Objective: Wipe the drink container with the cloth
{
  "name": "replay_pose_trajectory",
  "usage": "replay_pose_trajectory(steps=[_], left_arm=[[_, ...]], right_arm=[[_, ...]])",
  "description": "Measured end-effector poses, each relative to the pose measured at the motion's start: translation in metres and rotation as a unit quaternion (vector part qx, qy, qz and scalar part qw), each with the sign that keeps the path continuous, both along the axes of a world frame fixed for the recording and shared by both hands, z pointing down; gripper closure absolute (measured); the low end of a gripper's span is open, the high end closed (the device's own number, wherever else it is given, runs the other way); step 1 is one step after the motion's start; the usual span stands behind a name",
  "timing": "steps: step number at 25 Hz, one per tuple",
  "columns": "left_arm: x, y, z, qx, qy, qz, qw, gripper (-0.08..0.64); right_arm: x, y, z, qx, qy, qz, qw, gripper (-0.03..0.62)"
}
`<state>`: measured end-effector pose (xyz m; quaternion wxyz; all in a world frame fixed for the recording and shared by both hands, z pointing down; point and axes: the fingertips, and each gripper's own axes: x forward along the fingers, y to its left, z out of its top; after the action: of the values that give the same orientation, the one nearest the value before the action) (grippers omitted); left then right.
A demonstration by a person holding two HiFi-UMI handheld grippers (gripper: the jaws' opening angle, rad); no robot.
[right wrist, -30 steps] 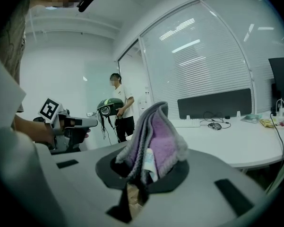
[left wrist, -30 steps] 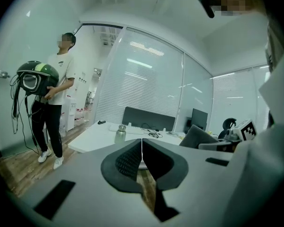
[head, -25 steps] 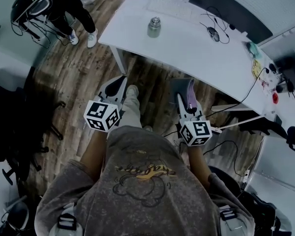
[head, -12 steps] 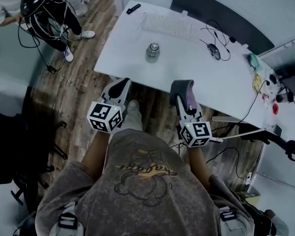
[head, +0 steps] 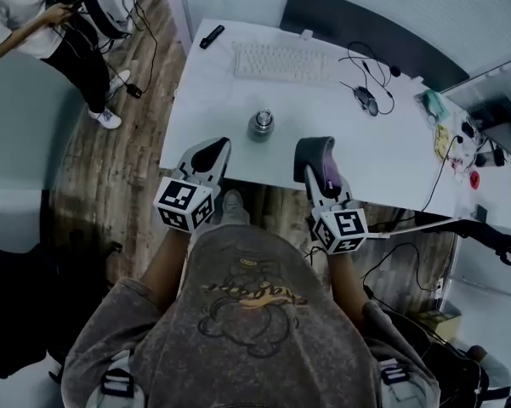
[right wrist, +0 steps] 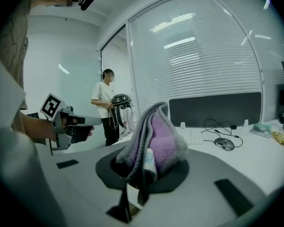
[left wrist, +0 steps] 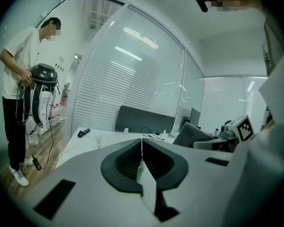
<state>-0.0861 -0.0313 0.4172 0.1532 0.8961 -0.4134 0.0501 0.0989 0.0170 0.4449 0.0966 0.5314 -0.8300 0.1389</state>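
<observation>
Your grey plastic left gripper (head: 209, 151) sits at the near edge of the white desk (head: 383, 155), jaws pressed together with nothing between them. Your right gripper (head: 315, 153), alongside at that same edge, clamps a folded purple-and-grey cloth (head: 331, 170). Both forearms (head: 165, 266) reach forward.

Office, white desk (head: 391, 155), keyboard (head: 282, 61), mouse (head: 367, 100), glass partition (right wrist: 193, 56)

Grey mottled T-shirt (head: 238, 266), yellowish print on the chest. White bodies, dark tips and square-marker cubes on left claw (head: 209, 151) and right claw (head: 316, 155)

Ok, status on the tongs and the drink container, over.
Left tongs shut, empty. Right tongs shut on cloth. Drink container upright on desk, untouched. Nothing in between.
</observation>
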Motion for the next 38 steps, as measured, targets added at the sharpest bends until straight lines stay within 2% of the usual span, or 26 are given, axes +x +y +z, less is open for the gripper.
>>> replay_pose_trajectory(steps=[5,11,24,31,38], left_arm=[[0.008,-0.024,0.003,-0.006,0.002,0.041,0.9991,0.538],[0.017,-0.043,0.003,-0.011,0.003,0.068,0.9976,0.538],[0.035,-0.069,-0.001,-0.007,-0.004,0.076,0.9971,0.531],[0.045,-0.077,0.004,-0.011,-0.008,0.083,0.9965,0.429],[0.063,-0.082,0.015,-0.017,-0.031,0.123,0.9918,0.28]], right_arm=[[-0.002,-0.02,0.002,-0.007,0.005,0.028,1.0,0.538],[-0.002,-0.037,0.005,-0.016,0.007,0.042,0.999,0.538],[0.011,-0.073,0.008,-0.019,0.004,0.022,1.0,0.538],[0.016,-0.088,0.012,-0.019,0.0,0.009,1.0,0.538],[0.025,-0.1,0.016,-0.022,-0.004,0.004,1.0,0.538]])
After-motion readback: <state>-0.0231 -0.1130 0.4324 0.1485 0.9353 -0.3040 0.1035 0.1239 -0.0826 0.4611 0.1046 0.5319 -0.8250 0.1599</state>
